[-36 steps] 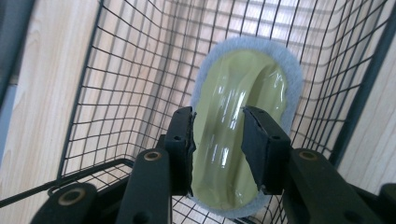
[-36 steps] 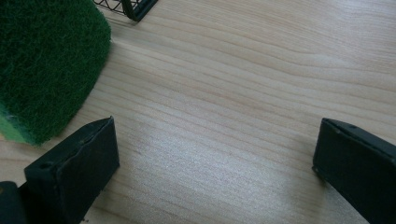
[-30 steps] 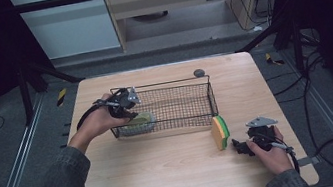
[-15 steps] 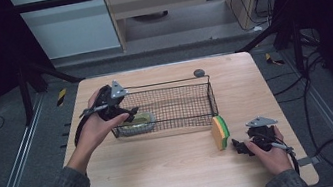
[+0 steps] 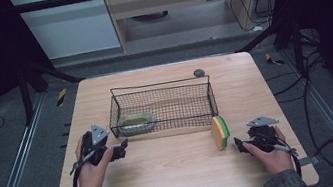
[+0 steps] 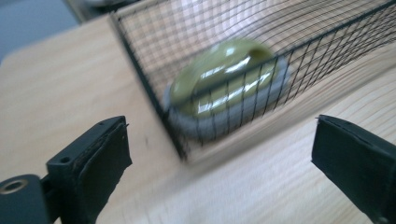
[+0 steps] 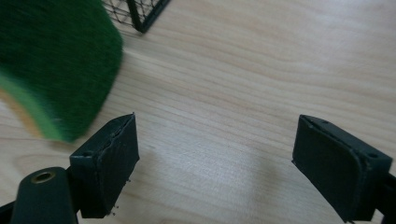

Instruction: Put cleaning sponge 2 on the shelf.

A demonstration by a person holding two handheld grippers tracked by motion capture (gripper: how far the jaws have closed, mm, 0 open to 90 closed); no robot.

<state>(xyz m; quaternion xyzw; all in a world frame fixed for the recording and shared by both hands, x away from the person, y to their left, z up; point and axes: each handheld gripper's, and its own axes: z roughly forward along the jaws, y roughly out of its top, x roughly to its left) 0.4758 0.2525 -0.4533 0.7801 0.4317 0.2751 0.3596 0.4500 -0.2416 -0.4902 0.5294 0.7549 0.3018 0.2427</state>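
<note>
Wooden table [image 5: 177,173] carries a black wire mesh basket [image 5: 162,105] at centre, slightly toward 12 o'clock. Inside the basket, in its 7 o'clock corner, lies an olive-green dish on a grey base [image 5: 135,123]; the left gripper view shows it behind the mesh, against the corner wall. Left gripper [image 5: 123,148] sits on the table at 8 o'clock of the basket, just outside that corner; jaws have just been opening, now released wide with nothing between them. A yellow-and-green sponge [image 5: 220,132] stands on edge at 5 o'clock of the basket, just beside its corner. Right gripper [image 5: 237,143] rests at 4 o'clock of the sponge, close beside it; jaws have just been closing but stand apart over bare wood, gripping nothing. Small dark round object [image 5: 198,72] lies at the basket's 1 o'clock.
</note>
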